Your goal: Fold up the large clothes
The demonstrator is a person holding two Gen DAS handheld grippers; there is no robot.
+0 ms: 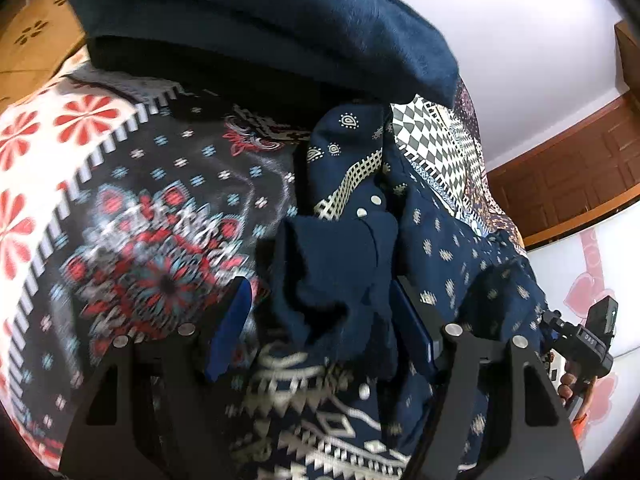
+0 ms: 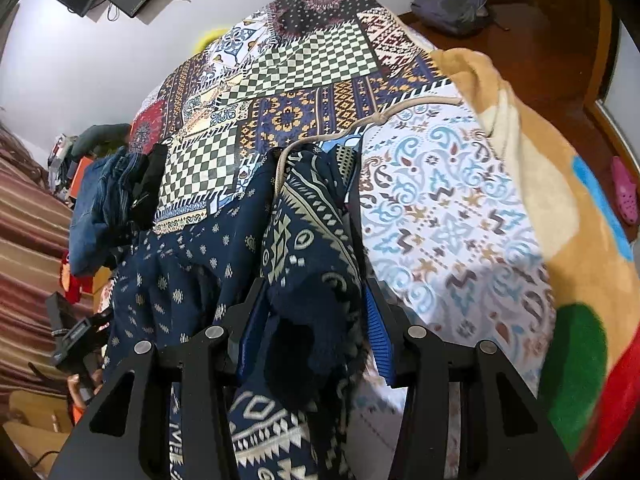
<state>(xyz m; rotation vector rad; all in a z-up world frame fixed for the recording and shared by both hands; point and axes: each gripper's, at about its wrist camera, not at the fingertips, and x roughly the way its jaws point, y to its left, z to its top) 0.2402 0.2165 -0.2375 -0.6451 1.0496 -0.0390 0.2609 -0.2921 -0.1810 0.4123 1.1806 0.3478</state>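
While both tools are working over the bed, the left gripper (image 1: 320, 320) is pinching a bunched fold of the navy blue patterned cloth garment (image 1: 352, 208) between its blue pads (image 1: 230, 332). The right gripper (image 2: 316, 320) is likewise clamping the garment's banded hem at 6 o'clock in its view. The garment is draping up toward 12 o'clock across the patchwork checkered bedspread (image 2: 304, 64). A white paisley-print sheet (image 2: 448, 208) is lying at 3 o'clock, a folded dark blue fleece blanket (image 1: 248, 20) at 12 o'clock in the left view.
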